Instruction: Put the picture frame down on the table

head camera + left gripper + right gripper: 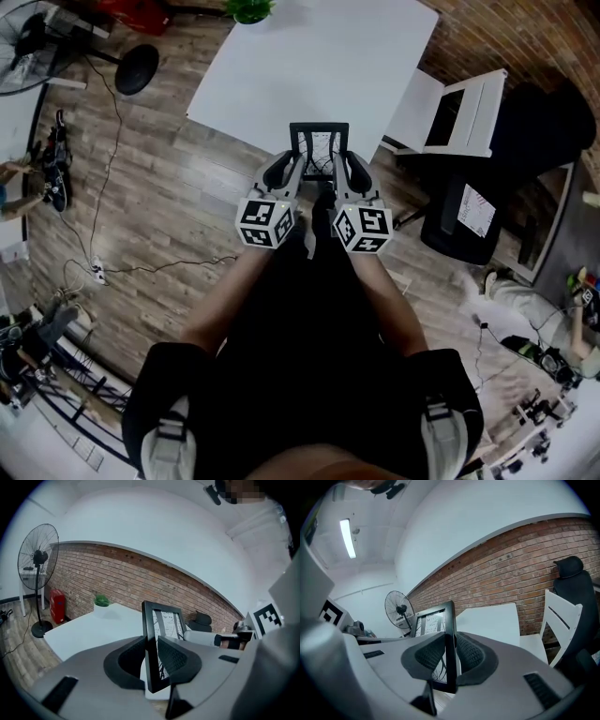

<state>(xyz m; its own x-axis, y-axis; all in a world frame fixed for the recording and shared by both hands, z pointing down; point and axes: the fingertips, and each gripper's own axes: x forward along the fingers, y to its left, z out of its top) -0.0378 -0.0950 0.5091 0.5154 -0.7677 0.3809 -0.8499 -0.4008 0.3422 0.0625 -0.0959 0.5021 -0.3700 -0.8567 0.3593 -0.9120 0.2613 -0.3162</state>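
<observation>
Left tool (286,169) and right tool (352,171) are side by side out in front of the person, and both are clamped on the picture frame (319,150). From the left gripper view, the left tool (152,660) has its ribbed pads (176,658) pressed on either face of the frame's left side bar, with no gap showing. Over in the right gripper view it's the same story, the right tool (450,656) pinched tight on the right side bar of the picture frame (436,620). That frame stands upright, black border with a pale print of dark lines inside, and its lower edge hangs free below the pads. From the head view it sits right at the near edge of the white bench (319,56), closer to the near right corner than the near left. I cannot tell whether it is past that edge or just short of it. Up in the far left corner of the bench there's a small green plant (249,9) in a white pot, well apart from the frame. Just beside the right edge stands a white chair (459,112), and a black office chair (569,573) is beyond it against the brick wall (511,569). Off the left edge, on the wood floor (159,187), a standing fan (37,557) faces the room with a red canister (57,606) near its pole.
</observation>
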